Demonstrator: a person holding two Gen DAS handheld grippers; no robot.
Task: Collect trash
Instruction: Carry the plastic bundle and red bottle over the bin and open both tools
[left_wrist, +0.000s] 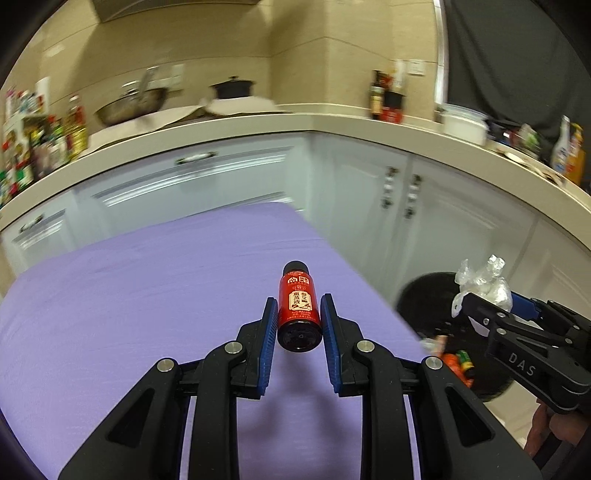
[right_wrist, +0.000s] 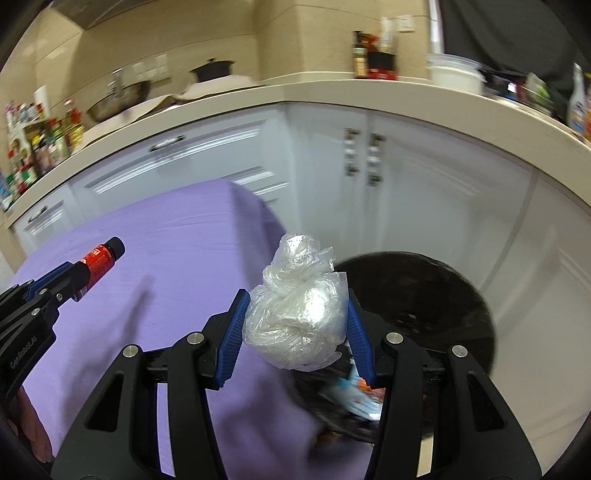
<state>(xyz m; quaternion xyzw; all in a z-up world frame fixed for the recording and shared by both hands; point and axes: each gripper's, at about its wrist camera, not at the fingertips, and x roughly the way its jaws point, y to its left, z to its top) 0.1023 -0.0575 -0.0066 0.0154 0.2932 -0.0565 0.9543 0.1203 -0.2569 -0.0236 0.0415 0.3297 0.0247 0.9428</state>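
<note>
My left gripper (left_wrist: 299, 306) is shut on a small red bottle (left_wrist: 298, 306) with a black cap, held lengthwise above the purple table (left_wrist: 147, 288). The same bottle (right_wrist: 99, 263) and left gripper (right_wrist: 79, 275) show at the left of the right wrist view. My right gripper (right_wrist: 295, 306) is shut on a crumpled clear plastic bag (right_wrist: 299, 314), held over the table's edge beside a black trash bin (right_wrist: 436, 295). In the left wrist view the right gripper (left_wrist: 480, 295) carries the plastic bag (left_wrist: 484, 280) above the bin (left_wrist: 428, 306).
Colourful wrappers (right_wrist: 360, 395) lie inside the bin. White cabinets (left_wrist: 369, 192) stand beyond the table under a beige counter (left_wrist: 258, 125) crowded with pots, bottles and a white tub (left_wrist: 463, 123). A spice rack (left_wrist: 33, 147) is at the far left.
</note>
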